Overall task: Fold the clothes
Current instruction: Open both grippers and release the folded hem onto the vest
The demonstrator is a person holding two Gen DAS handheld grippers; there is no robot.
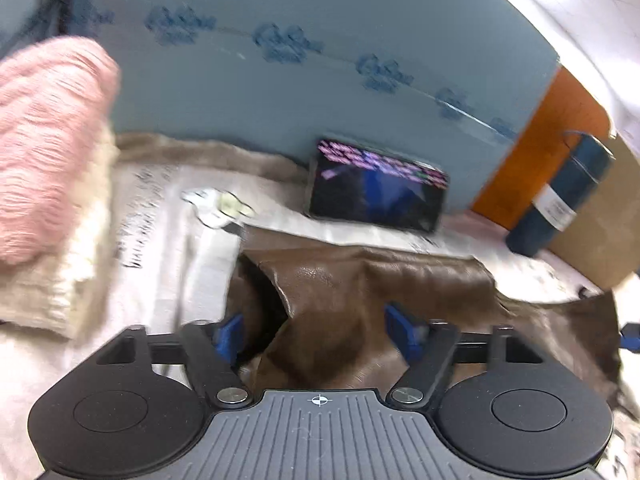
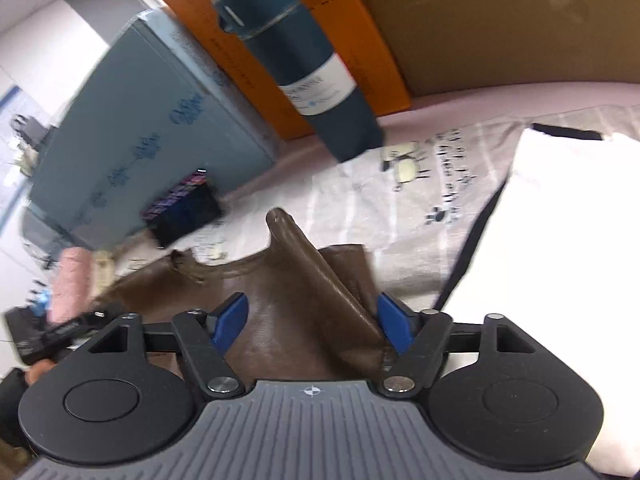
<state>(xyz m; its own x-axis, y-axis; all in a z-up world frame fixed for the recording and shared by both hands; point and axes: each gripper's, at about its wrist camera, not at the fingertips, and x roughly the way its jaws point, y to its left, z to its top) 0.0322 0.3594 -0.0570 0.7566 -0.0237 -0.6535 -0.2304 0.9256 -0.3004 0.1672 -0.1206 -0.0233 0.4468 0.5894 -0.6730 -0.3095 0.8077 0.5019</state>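
Note:
A brown leather-look garment [image 1: 360, 292] lies crumpled on a pale printed cloth [image 1: 192, 248]. My left gripper [image 1: 316, 330] is open, its blue pads either side of the garment's near edge, beside a dark opening in it. In the right wrist view the same garment [image 2: 288, 320] rises in a folded ridge between the blue pads of my right gripper [image 2: 312, 322], which is open and straddles it. The ridge leans against the right pad. The left gripper [image 2: 52, 334] shows at the far left of that view.
A pink and cream folded stack [image 1: 48, 152] sits left. A phone [image 1: 376, 184] leans on a grey-blue box [image 1: 320, 40]. A dark blue flask [image 2: 296, 64] stands by an orange box [image 2: 280, 20] and cardboard. A white folded garment [image 2: 560, 240] lies right.

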